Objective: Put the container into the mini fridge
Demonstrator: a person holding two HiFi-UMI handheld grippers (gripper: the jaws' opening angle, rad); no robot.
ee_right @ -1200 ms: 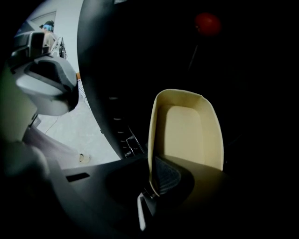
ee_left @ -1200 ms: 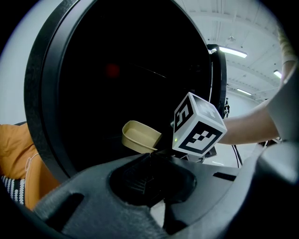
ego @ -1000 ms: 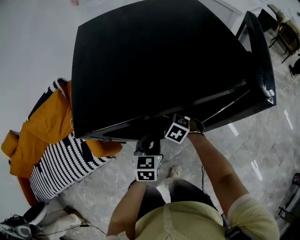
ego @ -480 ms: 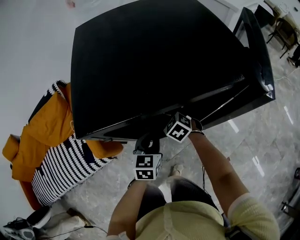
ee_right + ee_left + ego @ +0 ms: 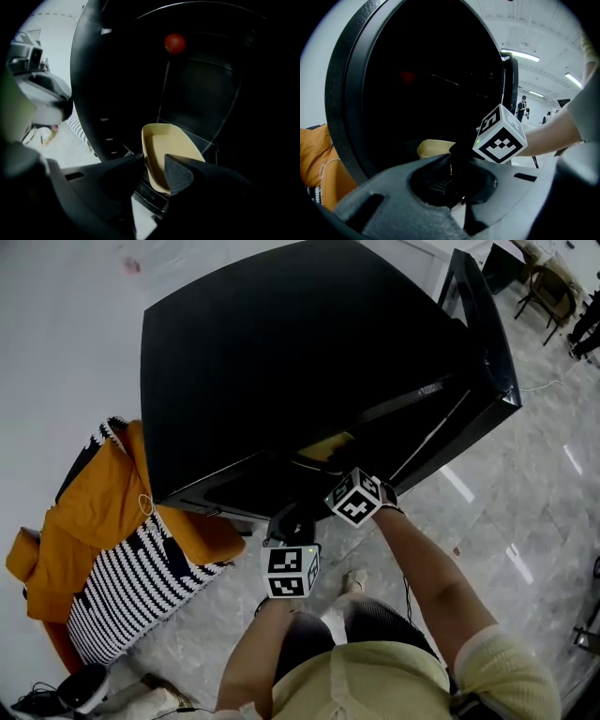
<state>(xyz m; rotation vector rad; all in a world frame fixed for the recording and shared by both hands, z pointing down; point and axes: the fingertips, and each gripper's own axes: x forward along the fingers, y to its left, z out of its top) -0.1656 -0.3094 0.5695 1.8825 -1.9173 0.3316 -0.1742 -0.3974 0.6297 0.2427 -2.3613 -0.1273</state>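
Observation:
The black mini fridge point(image 5: 300, 362) stands with its door point(image 5: 483, 343) swung open to the right. A pale yellow container point(image 5: 168, 145) sits tilted at the front of a glass shelf point(image 5: 208, 140) inside the fridge. My right gripper point(image 5: 153, 168) is shut on its near rim, one finger outside the wall and one inside. The container point(image 5: 326, 447) shows as a yellow patch in the fridge opening in the head view, and its rim point(image 5: 433, 147) appears past my left gripper point(image 5: 451, 161). That gripper is shut on nothing, just below and left of the right one.
A small red round thing point(image 5: 174, 43) sits high inside the fridge. An orange and black-white striped cloth point(image 5: 103, 531) lies over a seat left of the fridge. Grey tiled floor point(image 5: 506, 521) runs to the right, with chairs point(image 5: 553, 282) at the far right.
The right gripper has pushed a little further into the fridge opening, and the yellow container now shows inside it in the head view. The left gripper has stayed just below.

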